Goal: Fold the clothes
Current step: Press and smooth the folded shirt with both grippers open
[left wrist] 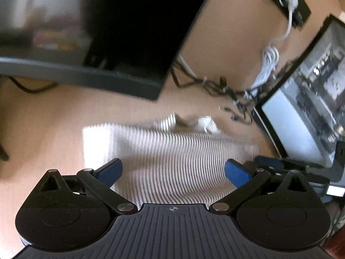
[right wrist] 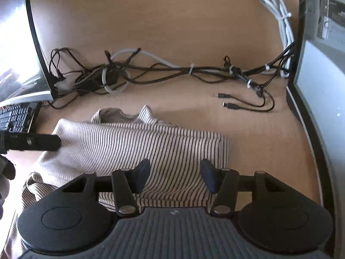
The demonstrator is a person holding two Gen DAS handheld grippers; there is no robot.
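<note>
Left wrist view: the left tool is seen with its blue pads spread wide and nothing gripped between them, the striped garment lying just ahead of and beneath them on the wooden worktop. In the right wrist view, the right tool is held about half open above the same striped garment, and no cloth appears to be pinched. The garment is already gathered into a bulky bundle, its neckline turned away from the tools and a loose layer trailing to the left of the right tool.

A tangle of cables lies beyond the garment, with two loose plugs ahead and to the right. If the cloth is pushed forward, these could be snagged or dragged. If only the top layer is pinched, the bundle could be pulled apart. A monitor stands close on the right and could be struck.
</note>
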